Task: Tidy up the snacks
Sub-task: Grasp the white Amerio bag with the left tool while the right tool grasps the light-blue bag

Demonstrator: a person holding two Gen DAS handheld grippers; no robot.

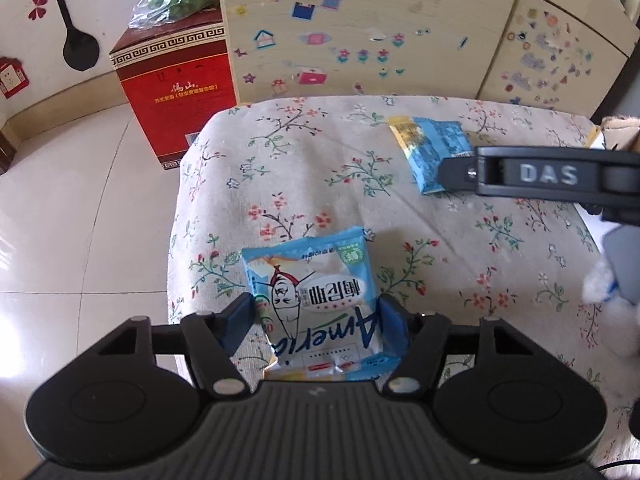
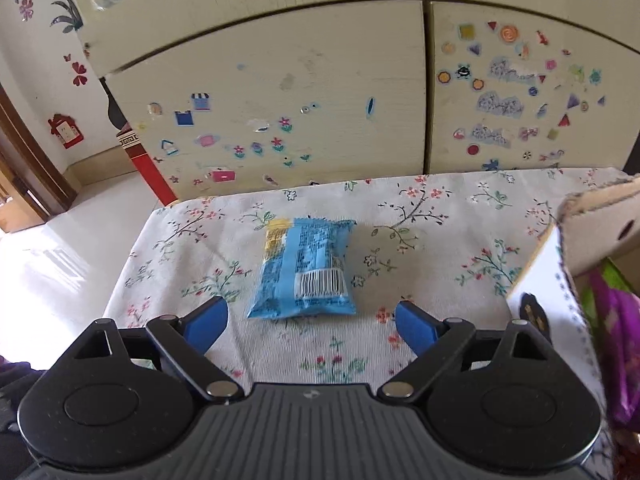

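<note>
A pale blue snack packet [image 1: 316,304] with a cartoon figure lies on the flowered tablecloth [image 1: 304,168]. It sits between my left gripper's [image 1: 316,318] blue pads, which touch its two long sides. A second blue packet [image 2: 304,268], barcode side up, lies flat further back; in the left wrist view this second packet [image 1: 430,148] is partly covered by the black body of the right gripper [image 1: 548,176]. My right gripper [image 2: 310,320] is open, its blue fingertips [image 2: 412,326] wide apart just short of that packet's near end and touching nothing.
A cardboard box [image 2: 596,216] stands at the table's right, with purple wrappers [image 2: 616,320] inside. A sticker-covered cabinet [image 2: 280,92] rises right behind the table. A red carton [image 1: 172,80] stands on the tiled floor [image 1: 80,220] beyond the table's left edge.
</note>
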